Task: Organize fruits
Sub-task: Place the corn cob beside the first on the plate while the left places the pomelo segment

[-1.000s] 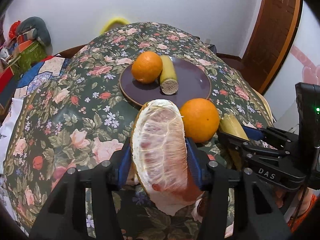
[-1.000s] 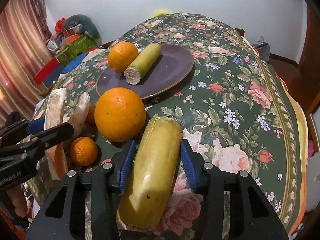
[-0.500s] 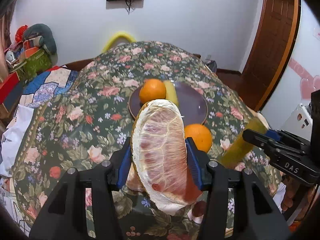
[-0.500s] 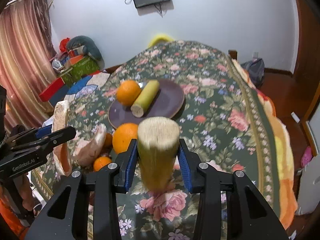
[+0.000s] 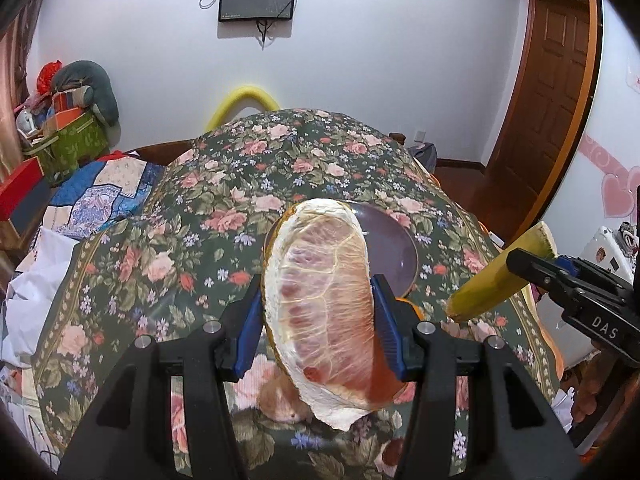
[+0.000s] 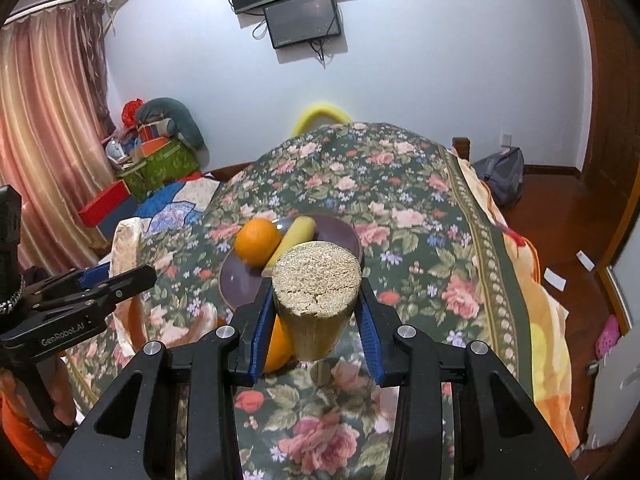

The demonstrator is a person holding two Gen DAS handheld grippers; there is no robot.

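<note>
Pomelo segment [image 5: 324, 304], large, peeled, w/ pink flesh under pale translucent membrane and white pith along the edges, is clamped between the blue pads of the left hand-held gripper [image 5: 318, 320] and held upright, raised above the floral-cloth bench [image 5: 168, 248]. A yellow-green sugarcane piece [image 6: 316, 300], thick, cylindrical, w/ a pale fibrous cracked cut end facing the camera, is pinched by the right hand-held gripper [image 6: 316, 320]; jaws are closed against its sides, and it is carried in the air over the bench. In the right wrist view a dark purple round plate [image 6: 344, 236] is seen further back on the bench, w/ a round orange [image 6: 256, 240] and a second yellow-green cane piece [image 6: 294, 236] lying on it, touching each other. Another orange [image 6: 276, 344] is partly hidden behind the held cane, beside the plate's near rim.
</note>
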